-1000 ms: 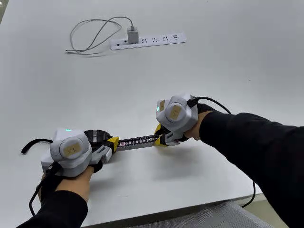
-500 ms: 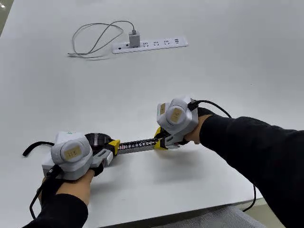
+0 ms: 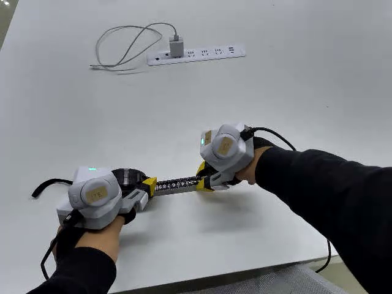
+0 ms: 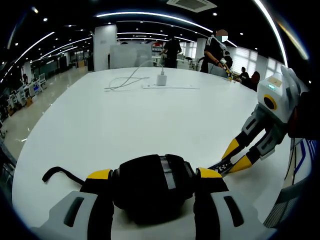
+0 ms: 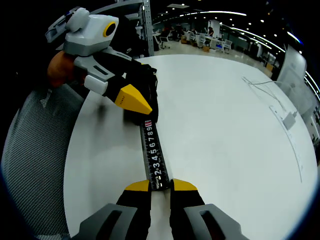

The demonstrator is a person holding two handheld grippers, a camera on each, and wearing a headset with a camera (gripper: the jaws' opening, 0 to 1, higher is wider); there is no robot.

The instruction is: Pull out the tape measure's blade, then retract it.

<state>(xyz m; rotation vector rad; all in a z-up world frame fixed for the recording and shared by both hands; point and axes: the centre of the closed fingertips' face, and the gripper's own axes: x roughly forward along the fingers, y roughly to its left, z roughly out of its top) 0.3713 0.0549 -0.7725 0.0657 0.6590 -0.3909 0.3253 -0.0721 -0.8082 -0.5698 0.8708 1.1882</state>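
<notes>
The black tape measure case point(image 3: 125, 178) rests on the white table point(image 3: 275, 98) at the lower left. My left gripper point(image 3: 138, 187) is shut on the case, and in the left gripper view the yellow-tipped jaws point(image 4: 155, 175) clamp its two sides point(image 4: 155, 192). A short length of blade point(image 3: 176, 182) runs right from the case, with numbers up to about 9 showing point(image 5: 152, 152). My right gripper point(image 3: 201, 176) is shut on the blade's tip, which sits pinched between the jaws point(image 5: 160, 186).
A white power strip point(image 3: 196, 54) with a plugged-in charger and a looped cable point(image 3: 122, 41) lies at the far side. The case's black wrist strap point(image 3: 46, 184) trails left. The table's front edge runs just below my hands, over a grey mesh chair point(image 3: 275, 282).
The right gripper has moved slightly left toward the case, so the exposed blade is a little shorter. The left gripper still holds the case in place.
</notes>
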